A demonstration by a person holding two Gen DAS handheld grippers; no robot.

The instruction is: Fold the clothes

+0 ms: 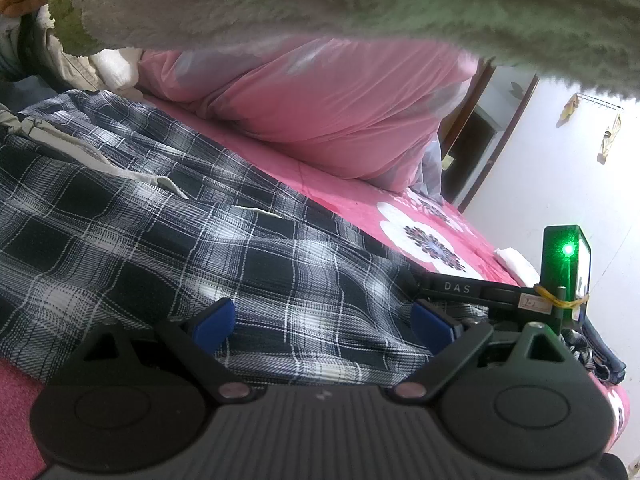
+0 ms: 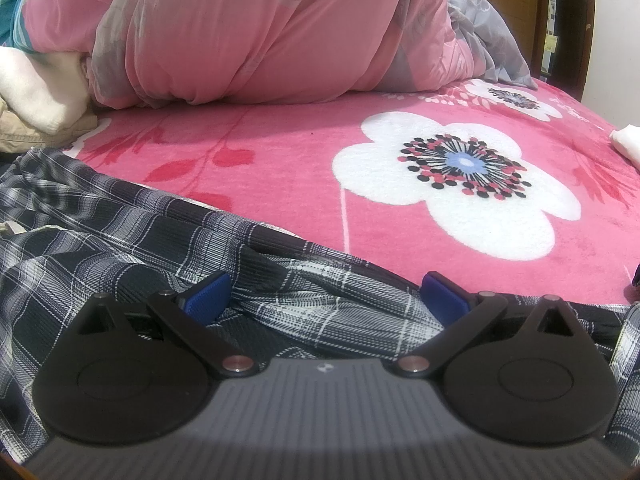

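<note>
A pink fleece blanket (image 2: 280, 152) printed with large white flowers (image 2: 452, 184) and red leaf sprigs covers the bed. Along its far edge a bulky pink quilt (image 2: 248, 40) lies heaped, with grey floral fabric (image 2: 488, 52) spilling from its right end. At the far left corner sit a folded cream towel (image 2: 36, 84) and something beige beneath it. A small white folded cloth (image 2: 628, 140) rests near the right edge. Beyond, a brown wooden door (image 2: 504, 4) stands in a white wall (image 1: 540, 168).

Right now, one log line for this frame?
step: pre-grasp | left gripper: open | right gripper: open | dark blue-and-white plaid garment: spread, unfolded | pink floral blanket
</note>
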